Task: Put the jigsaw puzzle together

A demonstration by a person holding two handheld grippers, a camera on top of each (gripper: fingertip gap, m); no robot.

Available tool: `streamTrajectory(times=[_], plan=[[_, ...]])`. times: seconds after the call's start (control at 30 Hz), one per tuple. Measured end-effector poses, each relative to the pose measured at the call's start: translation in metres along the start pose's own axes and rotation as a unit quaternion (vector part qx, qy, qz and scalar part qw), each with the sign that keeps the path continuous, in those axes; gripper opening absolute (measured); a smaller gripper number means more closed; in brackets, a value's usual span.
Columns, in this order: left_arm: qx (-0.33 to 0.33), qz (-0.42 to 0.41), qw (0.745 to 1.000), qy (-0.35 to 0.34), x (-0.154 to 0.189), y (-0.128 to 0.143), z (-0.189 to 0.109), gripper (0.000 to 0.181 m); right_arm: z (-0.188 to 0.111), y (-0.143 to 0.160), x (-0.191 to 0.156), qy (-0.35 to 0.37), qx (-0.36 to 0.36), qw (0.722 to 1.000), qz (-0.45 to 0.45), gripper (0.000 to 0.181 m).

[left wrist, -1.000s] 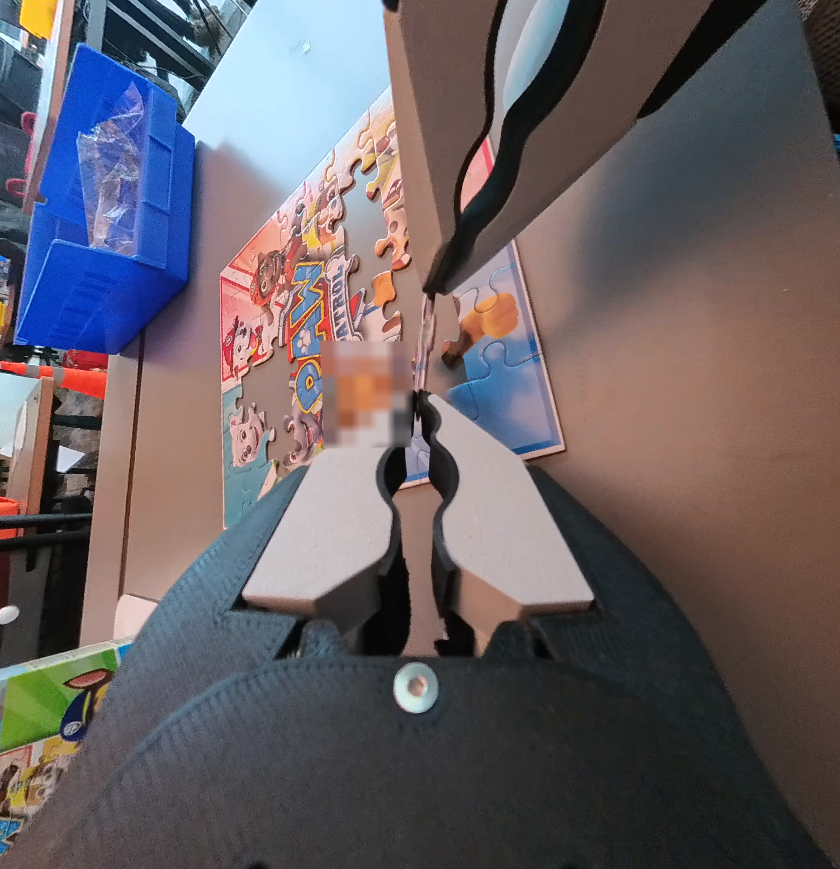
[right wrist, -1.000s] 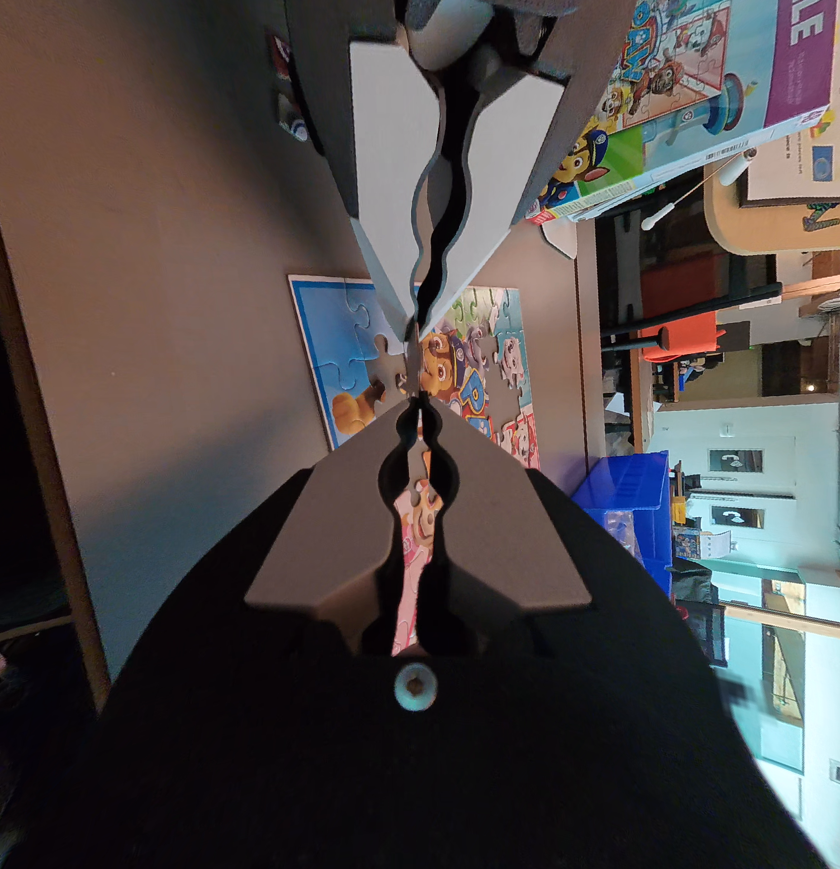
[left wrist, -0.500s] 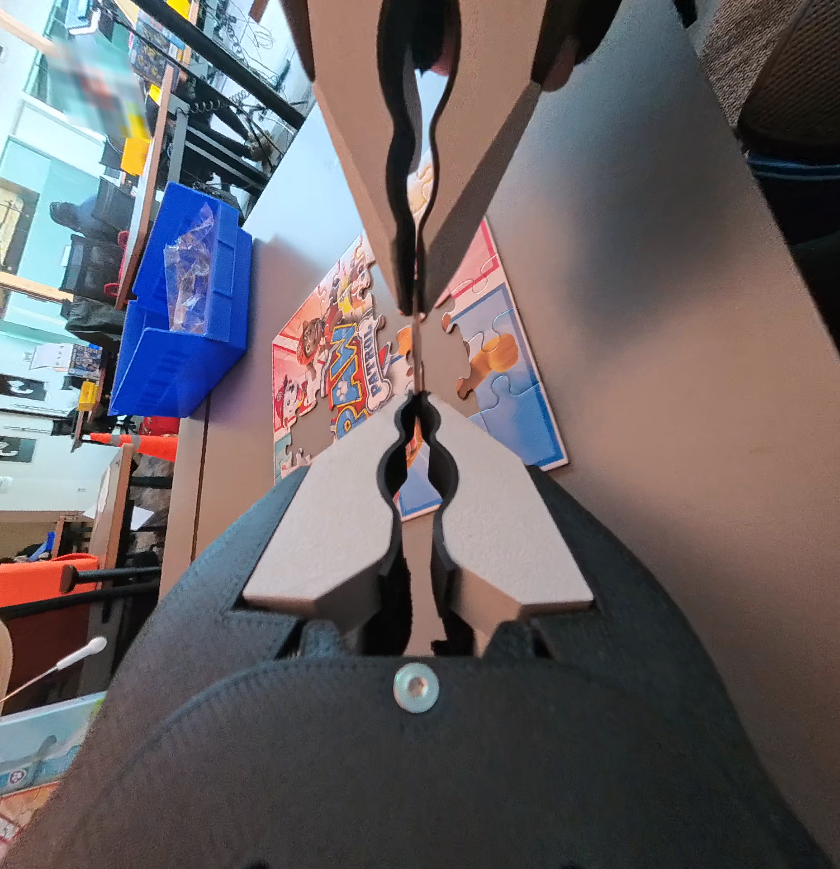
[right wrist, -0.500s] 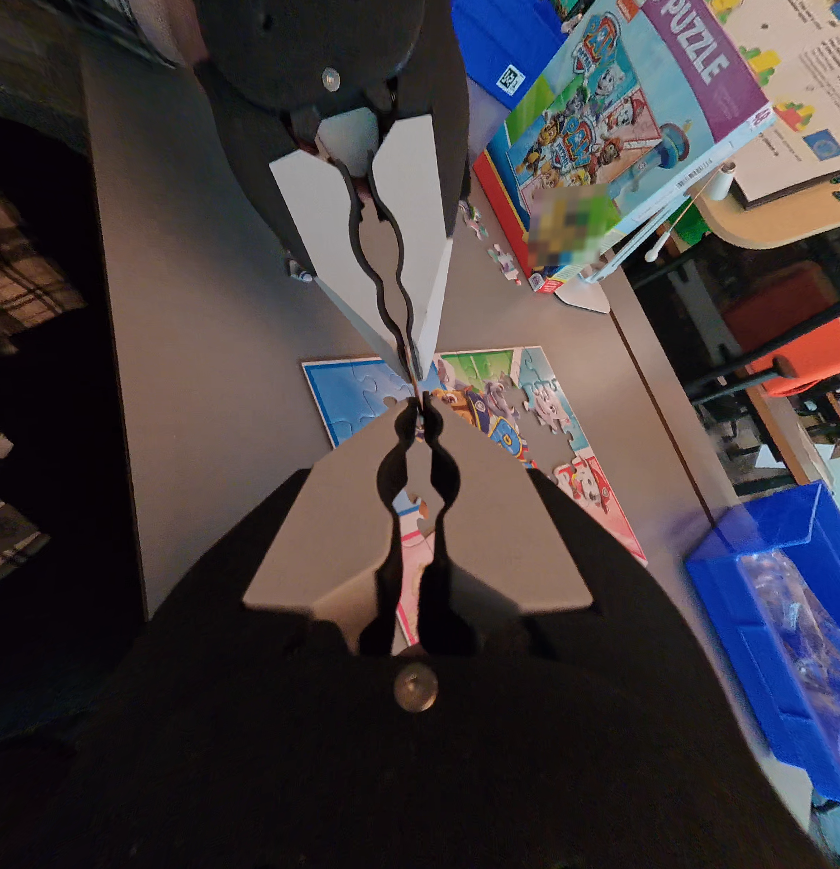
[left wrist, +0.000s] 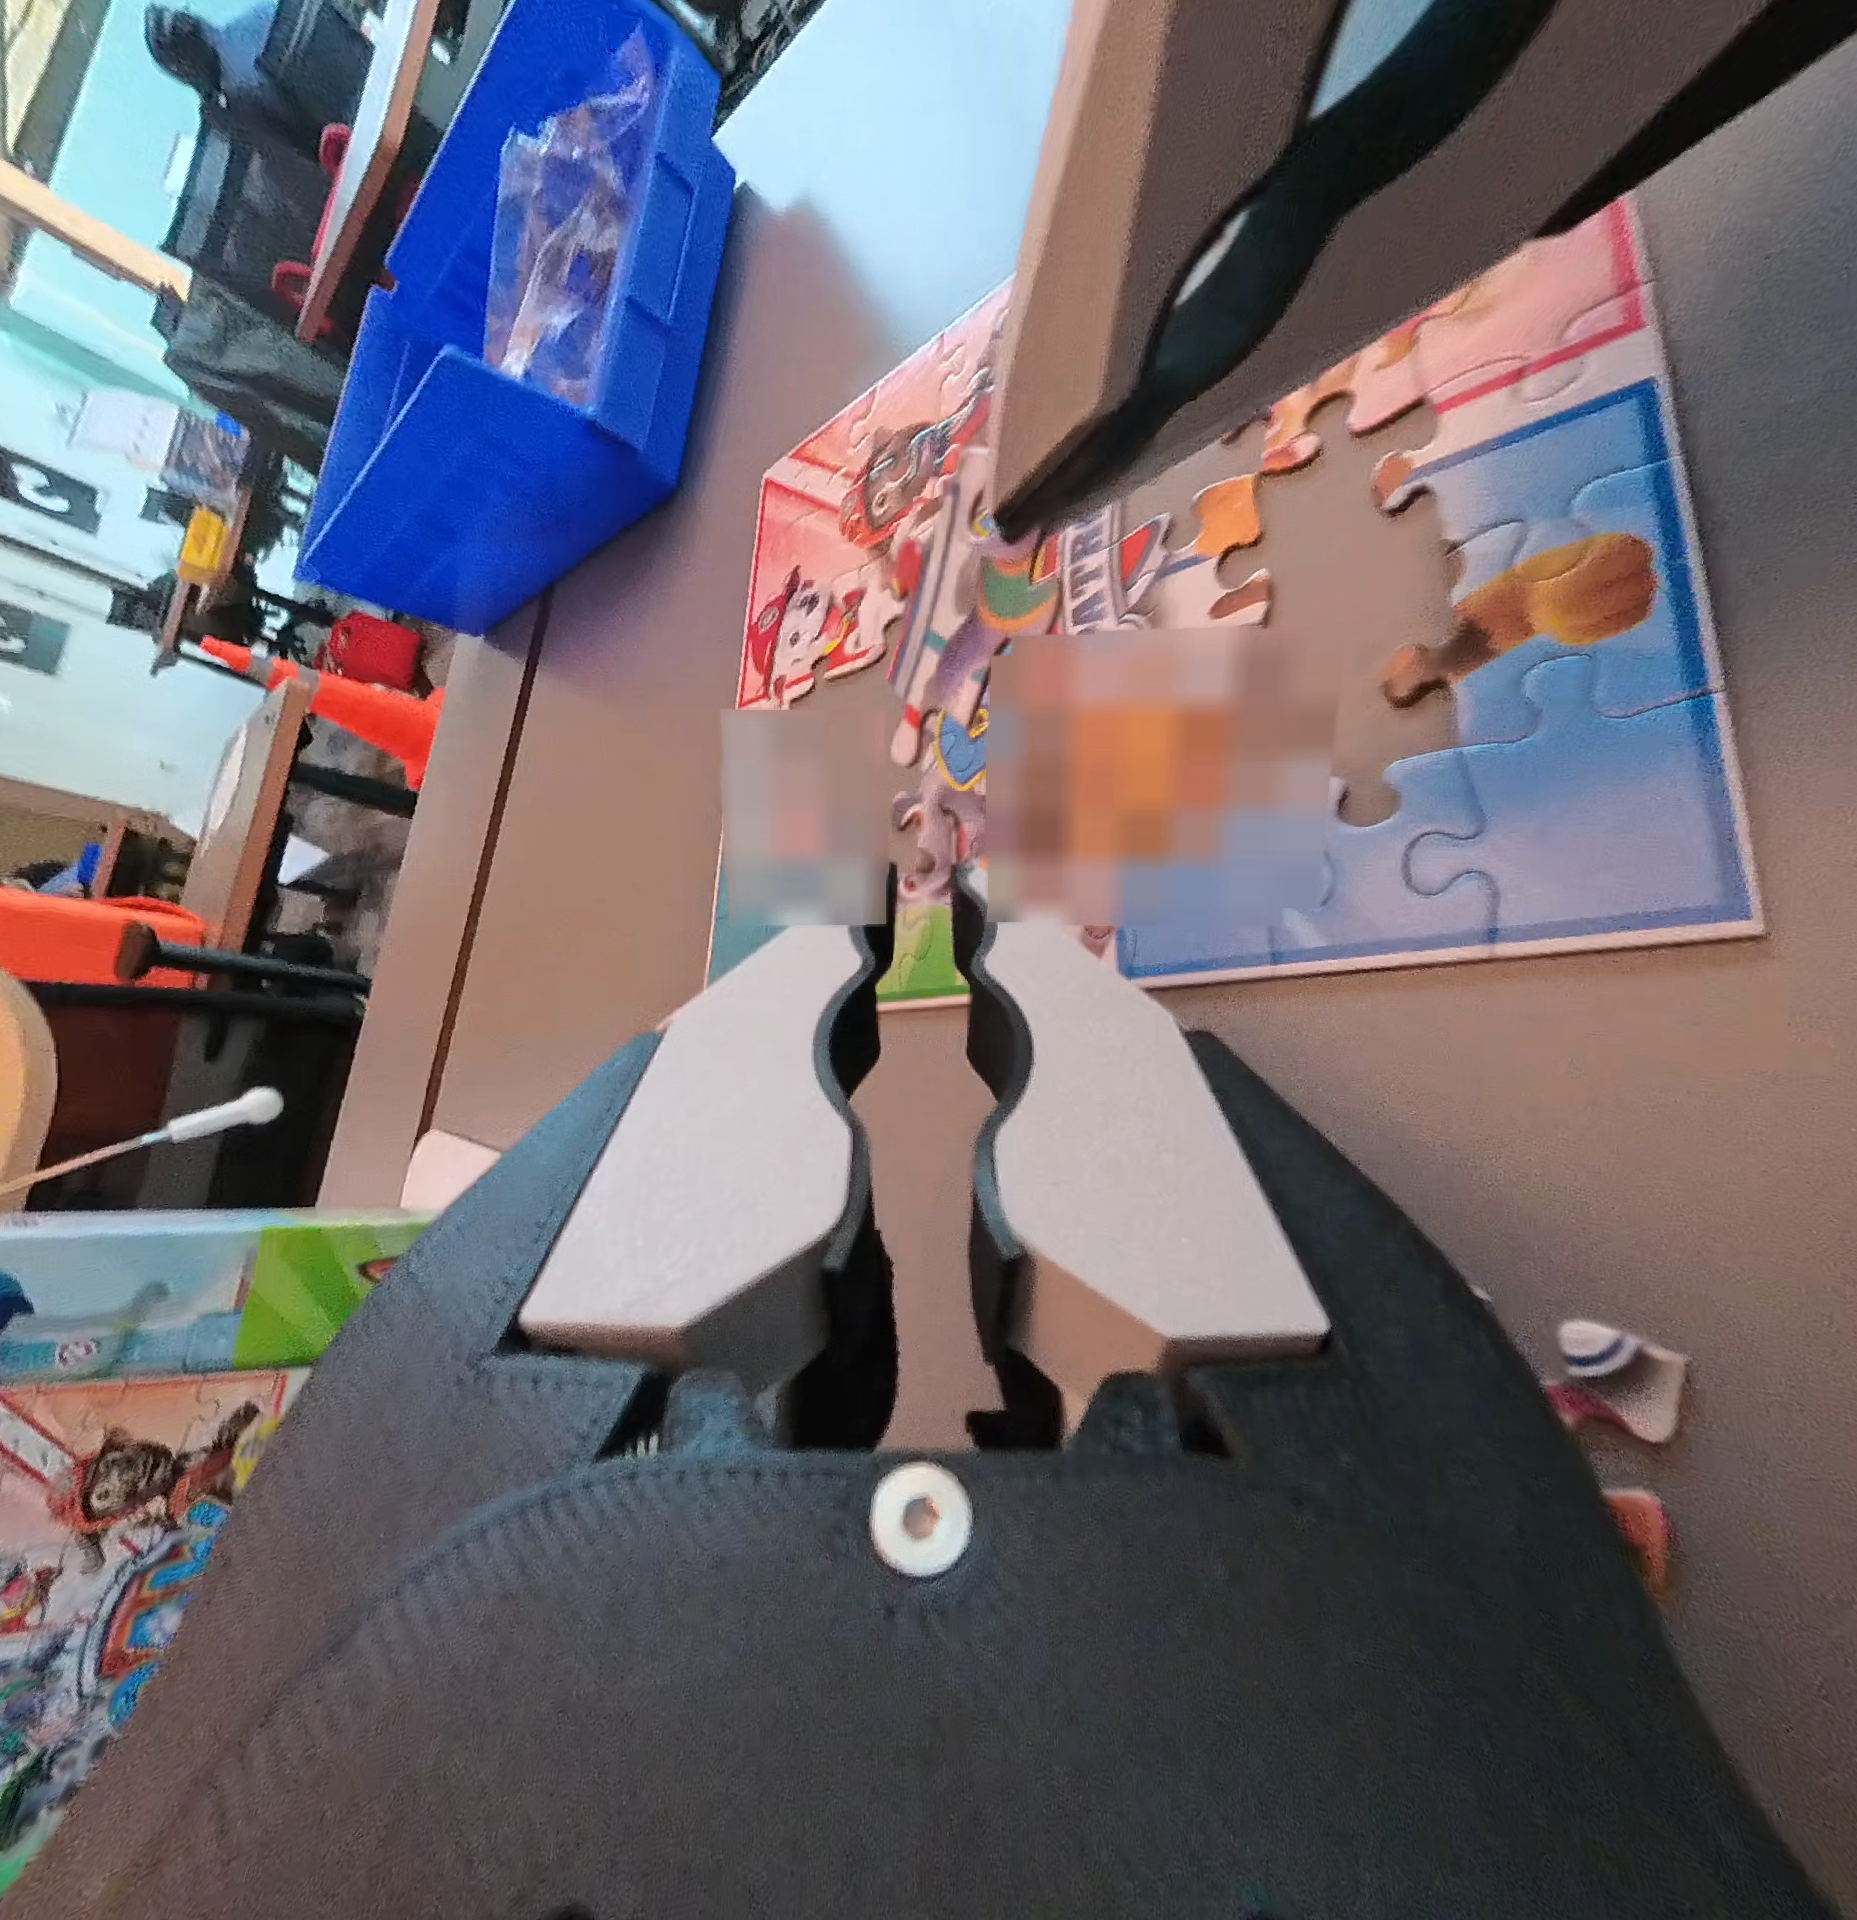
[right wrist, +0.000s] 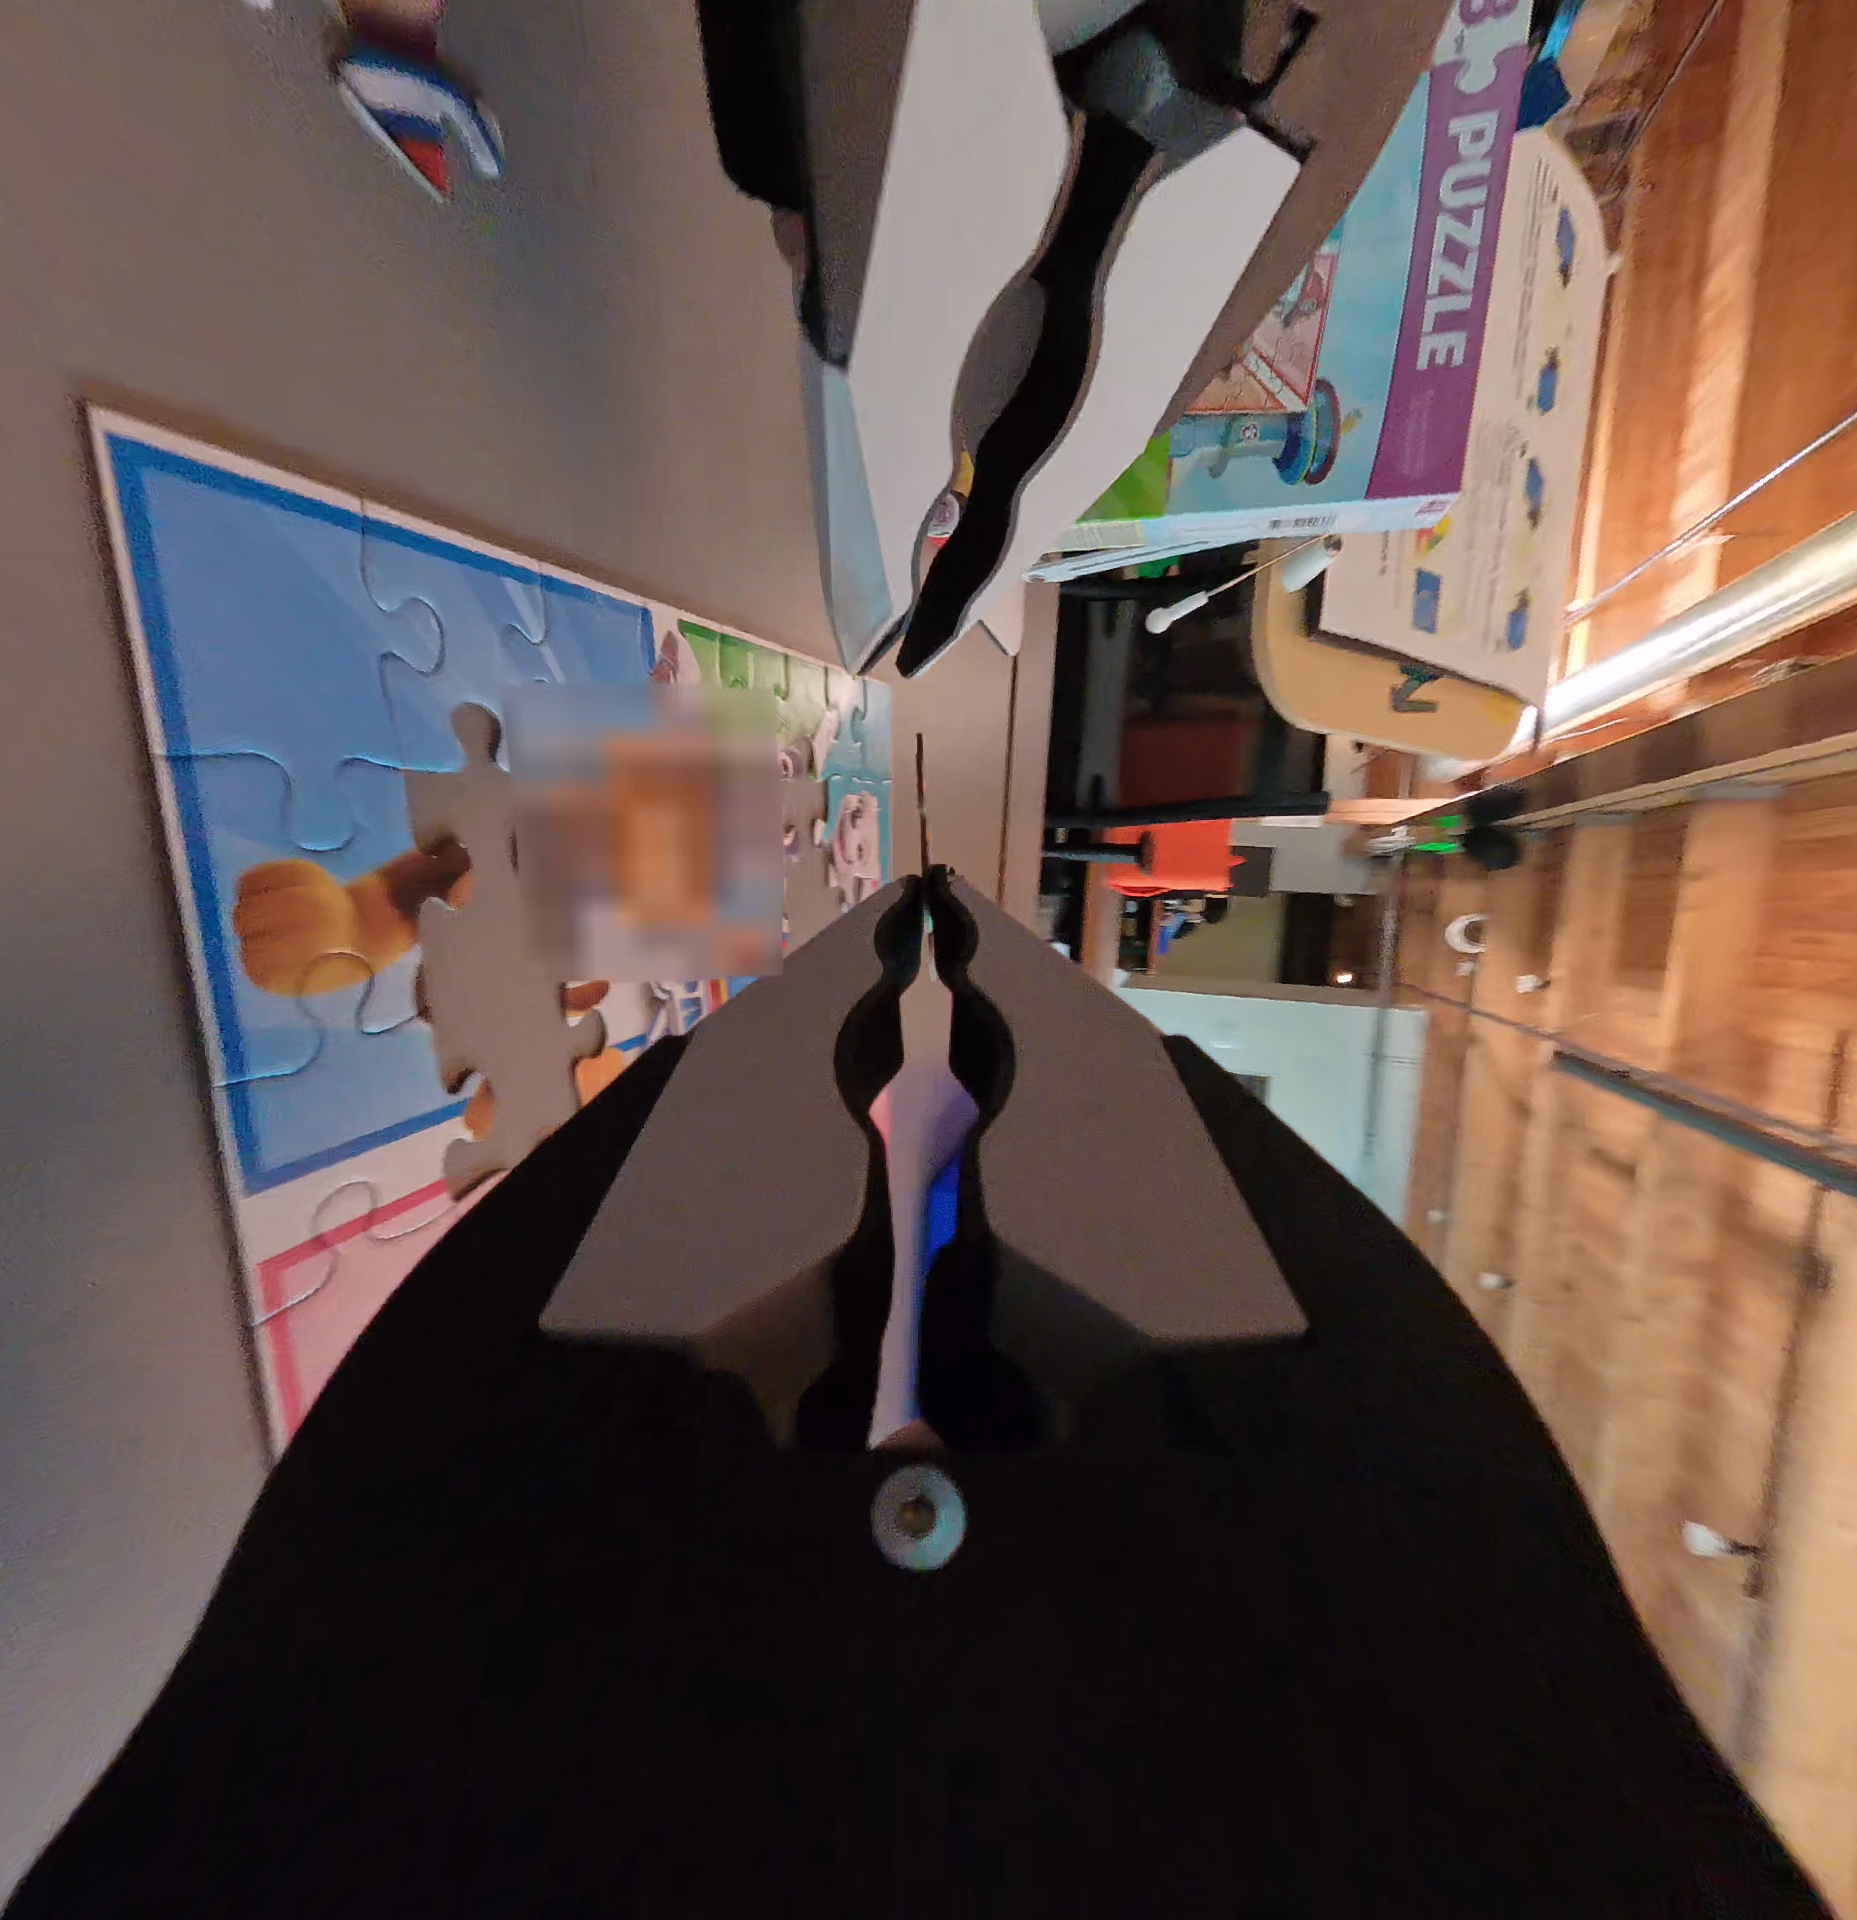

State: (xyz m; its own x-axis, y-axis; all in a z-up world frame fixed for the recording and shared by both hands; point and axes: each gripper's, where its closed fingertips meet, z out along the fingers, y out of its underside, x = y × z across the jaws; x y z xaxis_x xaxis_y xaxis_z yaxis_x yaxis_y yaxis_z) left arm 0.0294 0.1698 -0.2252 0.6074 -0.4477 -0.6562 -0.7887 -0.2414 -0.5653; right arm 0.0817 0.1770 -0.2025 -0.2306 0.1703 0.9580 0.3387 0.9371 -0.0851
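Grey table (left wrist: 1526,1143), one part-built jigsaw puzzle (left wrist: 1578,810) lying flat, two loose pieces (left wrist: 1620,1382) nearby, left tongs (left wrist: 919,914) apart and empty, right tongs (right wrist: 926,883) clamped on one puzzle piece (right wrist: 919,800) held edge-on, long axis straight ahead.

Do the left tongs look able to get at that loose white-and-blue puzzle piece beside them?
Probably yes. The left tongs are open and empty, and the loose piece lies on the table beside them, nothing between; they would need to draw back, since it sits behind their tips.

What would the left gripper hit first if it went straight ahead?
Probably the piece that the right gripper pinches, just ahead of the open left gripper; the puzzle lies behind it. Depth is unclear.
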Motion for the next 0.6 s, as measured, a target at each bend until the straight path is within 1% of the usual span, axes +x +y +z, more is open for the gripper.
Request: streamTrajectory(times=[0.1,0.27,0.47,0.6], plan=[[-0.008,-0.024,1.000,-0.006,-0.007,0.006,0.001,0.009,0.006,-0.001,0.002,0.014,0.000,1.000,-0.023,0.000],[-0.024,-0.047,0.999,0.010,-0.004,0.015,0.006,0.009,0.020,0.005,-0.002,0.009,-0.018,0.999,-0.027,0.000],[-0.032,-0.075,0.996,0.026,0.000,0.022,0.011,0.010,0.036,0.016,-0.008,-0.017,-0.050,0.999,-0.008,0.000],[-0.036,-0.082,0.995,0.041,0.005,0.023,0.014,0.011,0.047,0.031,-0.015,-0.045,-0.083,0.996,0.007,0.000]])
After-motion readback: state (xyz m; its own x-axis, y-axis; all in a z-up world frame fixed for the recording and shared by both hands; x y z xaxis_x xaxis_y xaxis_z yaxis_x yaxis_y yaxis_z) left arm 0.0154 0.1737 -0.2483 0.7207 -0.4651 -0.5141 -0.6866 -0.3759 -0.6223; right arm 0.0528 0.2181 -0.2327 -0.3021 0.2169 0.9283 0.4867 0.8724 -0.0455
